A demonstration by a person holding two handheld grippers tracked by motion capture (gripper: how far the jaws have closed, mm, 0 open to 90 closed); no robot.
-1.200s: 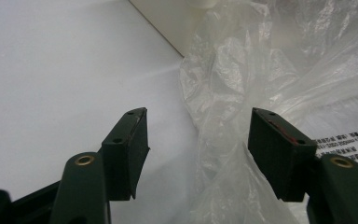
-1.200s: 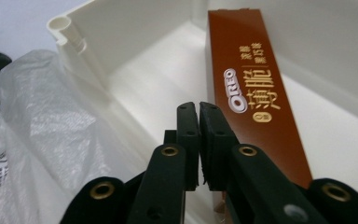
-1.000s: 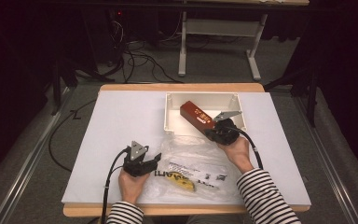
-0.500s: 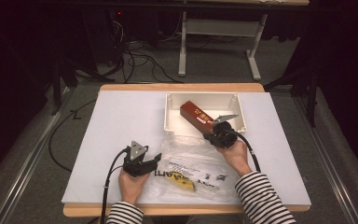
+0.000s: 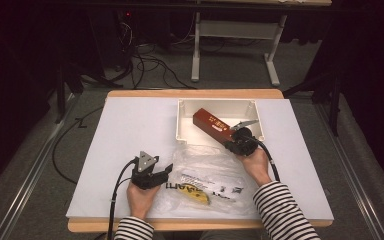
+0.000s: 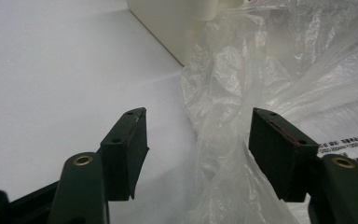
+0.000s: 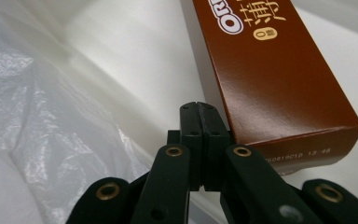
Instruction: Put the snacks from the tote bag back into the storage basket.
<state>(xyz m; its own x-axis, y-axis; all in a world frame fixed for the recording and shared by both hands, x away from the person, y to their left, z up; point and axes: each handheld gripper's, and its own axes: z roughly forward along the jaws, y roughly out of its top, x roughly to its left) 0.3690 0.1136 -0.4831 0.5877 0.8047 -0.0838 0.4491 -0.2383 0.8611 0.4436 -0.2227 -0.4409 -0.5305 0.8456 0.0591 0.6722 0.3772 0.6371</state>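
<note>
Resting closed, right hand-held gripper (image 7: 199, 109) beside brown box (image 7: 270, 70); left hand-held gripper (image 6: 198, 128) open w/ plastic bag (image 6: 242, 93) between.

We see a brown biscuit box (image 5: 211, 125) leaning aslant inside the white tray (image 5: 217, 104), with a crumpled clear plastic bag (image 5: 207, 172) lying flat just before it.

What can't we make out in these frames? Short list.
- Right gripper, right gripper view: jaws shut; whether they pinch any of the plastic bag is hidden by the jaws.
- Brown Oreo box, high view: its near end is hidden by the right gripper; print too small.
- White bin, left gripper view: cut off by the top edge.
- Yellow item in the bag, high view: too small to identify.
</note>
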